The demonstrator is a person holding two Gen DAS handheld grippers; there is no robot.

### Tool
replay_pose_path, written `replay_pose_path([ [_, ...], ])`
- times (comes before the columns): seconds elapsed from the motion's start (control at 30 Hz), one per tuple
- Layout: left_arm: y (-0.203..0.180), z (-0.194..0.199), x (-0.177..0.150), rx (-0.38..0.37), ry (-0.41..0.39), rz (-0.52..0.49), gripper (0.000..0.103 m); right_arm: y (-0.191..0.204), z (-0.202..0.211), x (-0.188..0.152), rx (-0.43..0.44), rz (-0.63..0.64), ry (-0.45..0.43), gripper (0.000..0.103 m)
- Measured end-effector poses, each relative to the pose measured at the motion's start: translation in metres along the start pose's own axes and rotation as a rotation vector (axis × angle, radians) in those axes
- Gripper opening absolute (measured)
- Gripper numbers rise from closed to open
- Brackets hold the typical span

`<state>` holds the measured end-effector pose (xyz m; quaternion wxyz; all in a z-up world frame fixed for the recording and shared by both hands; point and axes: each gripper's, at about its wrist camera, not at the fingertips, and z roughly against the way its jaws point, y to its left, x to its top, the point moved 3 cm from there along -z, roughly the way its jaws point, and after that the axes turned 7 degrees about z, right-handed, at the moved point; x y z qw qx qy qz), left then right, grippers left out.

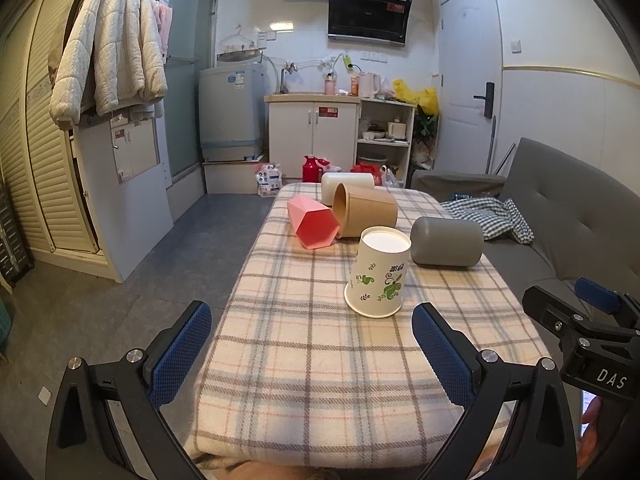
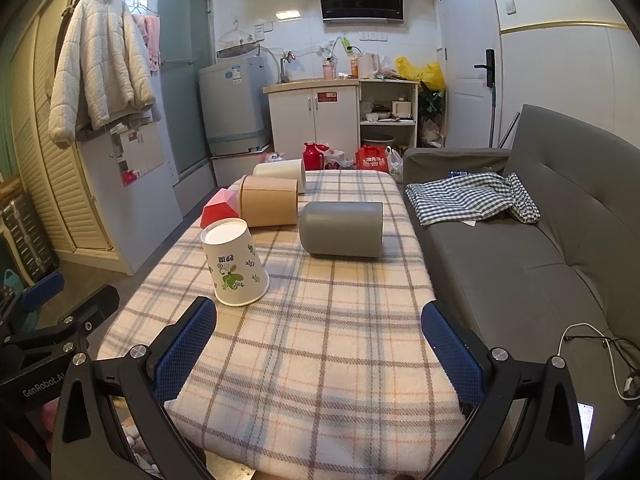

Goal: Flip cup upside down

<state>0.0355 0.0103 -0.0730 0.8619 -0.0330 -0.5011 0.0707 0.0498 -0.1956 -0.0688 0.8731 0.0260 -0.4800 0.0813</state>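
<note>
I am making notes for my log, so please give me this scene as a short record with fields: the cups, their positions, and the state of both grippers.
surface: table with plaid cloth
paper cup: mouth down, base up, nearest to the grippers
grey cup: lying on its side
brown cup: lying on its side, touching the pink one
pink cup: lying on its side
white cup: lying on its side, farthest
left gripper: open, holding nothing
right gripper: open, holding nothing
</note>
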Motion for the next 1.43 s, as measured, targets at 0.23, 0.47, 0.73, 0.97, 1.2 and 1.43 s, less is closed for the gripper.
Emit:
replay_pose_path([
  [0.23, 0.0024, 0.0022, 0.0018, 0.009, -0.008, 0.007, 0.103, -0.0004, 0.0013, -0.0003, -0.001, 0.001, 0.002, 0.103],
  [0.47, 0.0035, 0.0028, 0.0026, 0.009, -0.010, 0.008, 0.103, -0.0005, 0.0013, 0.0005, -0.003, 0.004, 0.004, 0.103],
  [0.73, 0.0032, 0.0032, 0.0036, 0.010, -0.010, 0.006, 0.103, -0.0018, 0.0021, 0.0001, -0.003, 0.005, 0.002, 0.103],
  [0.97, 0.0032, 0.0031, 0.0034, 0.009, -0.009, 0.007, 0.103, -0.0004, 0.0013, 0.0005, -0.003, 0.006, 0.002, 0.103],
  [1.2, 0.0031, 0.0033, 0.0035, 0.010, -0.010, 0.005, 0.103, -0.0003, 0.0012, 0.0004, -0.003, 0.005, 0.004, 0.103],
  [1.43, 0.0028, 0.0039, 0.0034, 0.010, -0.013, 0.004, 0.103, 0.0001, 0.0015, -0.0006, -0.002, 0.007, 0.004, 0.103],
])
